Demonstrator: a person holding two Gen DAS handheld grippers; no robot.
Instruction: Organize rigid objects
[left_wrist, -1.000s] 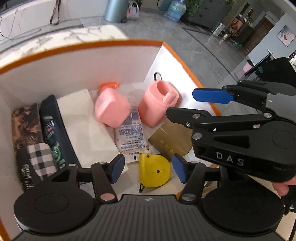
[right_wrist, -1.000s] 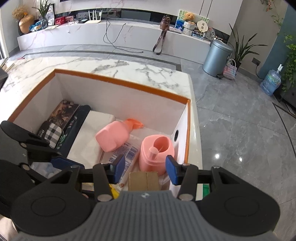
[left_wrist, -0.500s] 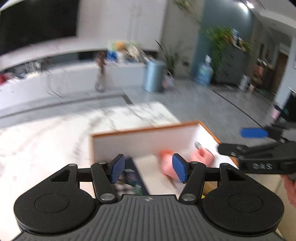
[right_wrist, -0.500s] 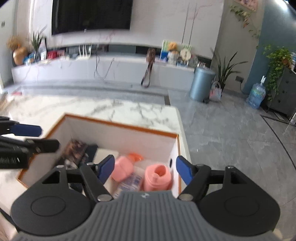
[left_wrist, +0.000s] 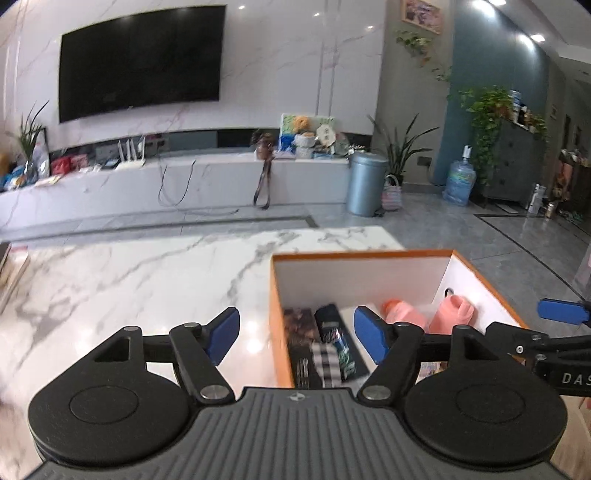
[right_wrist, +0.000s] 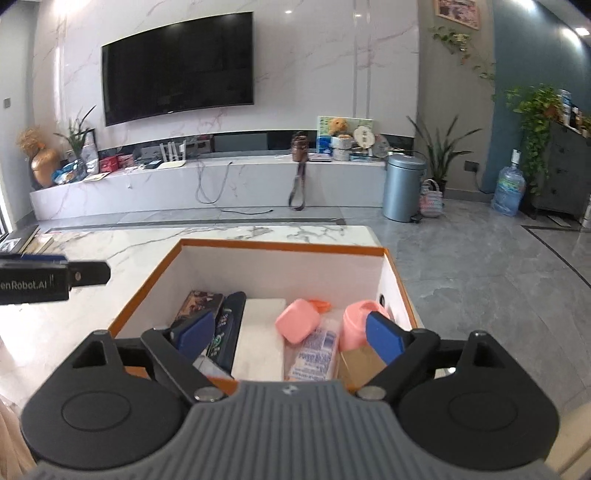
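The open box with the orange rim stands on the marble table, near the table's right edge, and it holds the objects. Along its left wall lie a dark patterned box and a dark flat pack side by side. Next to them lies a white flat box. More to the right, a pink bottle with an orange cap lies on its side, partly over a white printed packet. A pink container stands near the right wall, just behind a brown cardboard piece.

The right gripper hovers before the near side of the box; its jaws are opening wide and grip nothing. The left gripper is over the left rim of the box; its jaws are also opening and they are empty. In the left view, the right gripper appears at the right edge.

Behind the table there are a grey floor, a metal bin and a black television on the wall.
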